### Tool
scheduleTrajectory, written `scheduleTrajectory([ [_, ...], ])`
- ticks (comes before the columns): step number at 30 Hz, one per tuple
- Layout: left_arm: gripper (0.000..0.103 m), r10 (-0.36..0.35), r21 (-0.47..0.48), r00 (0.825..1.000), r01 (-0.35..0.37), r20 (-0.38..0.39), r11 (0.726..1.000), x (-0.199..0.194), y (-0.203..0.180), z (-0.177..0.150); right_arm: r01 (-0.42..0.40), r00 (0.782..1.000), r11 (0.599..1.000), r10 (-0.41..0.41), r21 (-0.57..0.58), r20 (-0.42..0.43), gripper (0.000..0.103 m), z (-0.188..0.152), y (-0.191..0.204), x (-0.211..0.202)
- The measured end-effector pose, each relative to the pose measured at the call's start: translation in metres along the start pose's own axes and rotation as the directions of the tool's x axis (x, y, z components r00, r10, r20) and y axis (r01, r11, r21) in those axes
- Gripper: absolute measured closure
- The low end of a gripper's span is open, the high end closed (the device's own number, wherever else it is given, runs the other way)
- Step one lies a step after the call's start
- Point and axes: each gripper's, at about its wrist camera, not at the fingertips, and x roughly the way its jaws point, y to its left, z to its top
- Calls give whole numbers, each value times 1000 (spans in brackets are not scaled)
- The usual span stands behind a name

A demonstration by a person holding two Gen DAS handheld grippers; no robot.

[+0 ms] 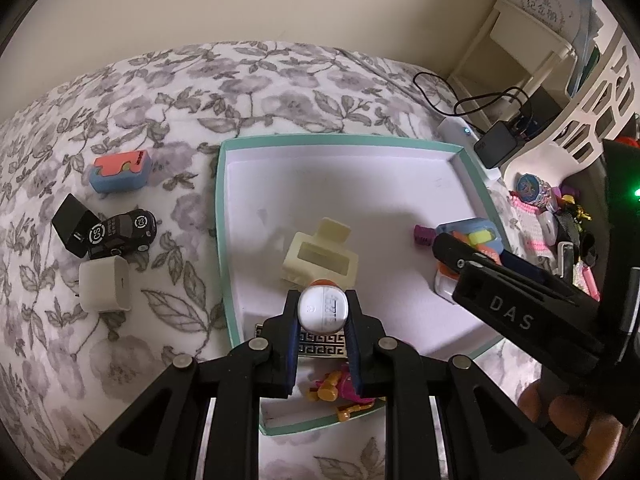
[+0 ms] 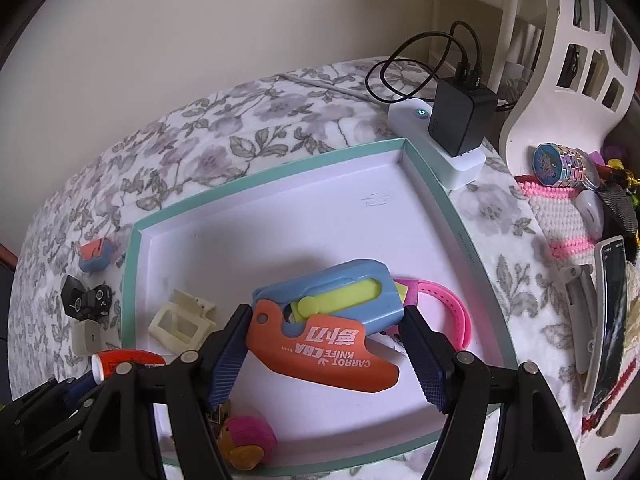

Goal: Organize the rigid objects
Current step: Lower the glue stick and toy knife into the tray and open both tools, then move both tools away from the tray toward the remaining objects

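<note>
Left hand-held gripper clamps white-capped red tube; right hand-held gripper apart around carrot knife.

A: What can we read here?
B: "CARROT KNIFE", upside down, on the orange toy knife. "DAS" on the right gripper. "03" on the black toy car.
A: The paper sheet?
B: Chinese print; we can't make it out.

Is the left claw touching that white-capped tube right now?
Touching. The left wrist view shows the left claw shut on the white-capped tube, both blue pads pressed against its sides with no gap, above the teal tray.
</note>
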Motion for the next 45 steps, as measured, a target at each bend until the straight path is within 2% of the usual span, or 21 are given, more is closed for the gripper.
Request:
scheduleTrajectory([
  [6,82,23,0,999,-23,-26,1000,12,3,-1,-1,1000,999,1,-36,-2,27,-1,8,1],
  [15,81,20,-2,999,-20,-27,1000,12,4,-1,10,1000,997,-10,-75,-3,26,-3,14,3],
  [18,74,21,-2,999,-21,-26,1000,12,4,-1,18,1000,996,-18,-82,0,26,-4,15,3],
  [20,62,21,1,1000,-21,-23,1000,11,4,-1,23,1000,996,-23,-88,2,26,-4,16,3],
  [21,60,20,1,1000,-20,-22,1000,11,4,-1,27,1000,995,-27,-91,5,26,-4,17,3],
  [29,49,27,-13,1000,-27,-13,1000,8,7,-1,26,1000,998,-26,-64,9,19,-4,13,5],
  [39,42,55,-38,998,-54,19,998,1,14,2,25,1000,999,-25,-40,6,14,-5,10,6],
  [42,39,69,-60,997,-67,30,996,-1,19,4,25,1000,999,-25,-34,12,6,-5,9,6],
  [44,23,98,-74,994,-94,48,993,-3,23,4,25,1000,999,-24,-33,18,1,-5,9,5],
  [45,19,120,-79,991,-115,62,990,-5,24,5,25,1000,999,-24,-32,20,0,-5,9,5],
])
